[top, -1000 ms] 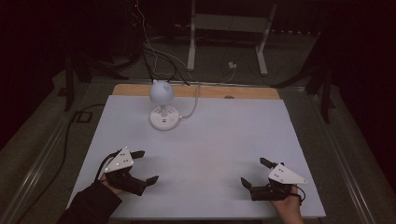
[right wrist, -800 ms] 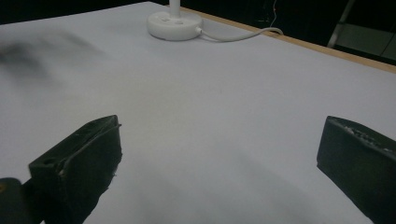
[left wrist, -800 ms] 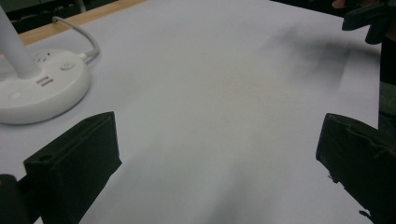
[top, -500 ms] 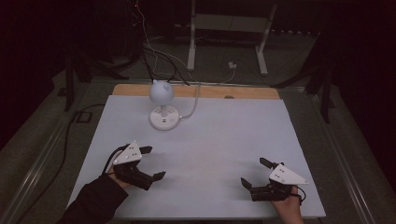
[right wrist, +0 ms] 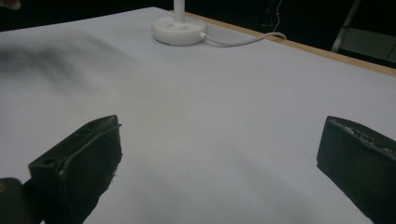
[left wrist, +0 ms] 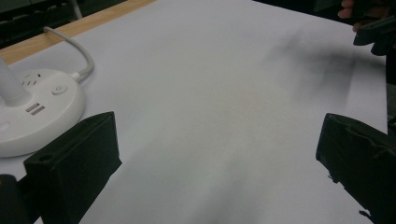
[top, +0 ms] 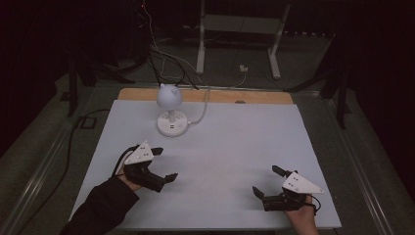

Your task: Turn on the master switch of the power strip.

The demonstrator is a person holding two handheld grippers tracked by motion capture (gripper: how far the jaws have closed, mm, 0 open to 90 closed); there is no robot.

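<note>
Lamp (top: pixel 170 110) is the thing nearest the left gripper (top: pixel 161 164), standing ahead of it and slightly to its left on the table (top: pixel 244 147), near but apart. That gripper's jaws are spread wide with nothing between them; in the left gripper view the round base (left wrist: pixel 32 112) sits just beyond the left jaw. The right gripper (top: pixel 266 182), also wide open and empty, rests well apart from the lamp, which lies far ahead of it across the sheet.

To close in well, I judge the left gripper should advance low and level, turning a little left so the thin stem (top: pixel 171 113) or the base edge comes midway between the jaws, and keep clear of the cord (top: pixel 201 110) trailing from the base toward the far edge.

The lamp stands upright, its long axis vertical: flat base down, stem rising to the rounded head (top: pixel 169 96). Which way the head faces I cannot tell.
</note>
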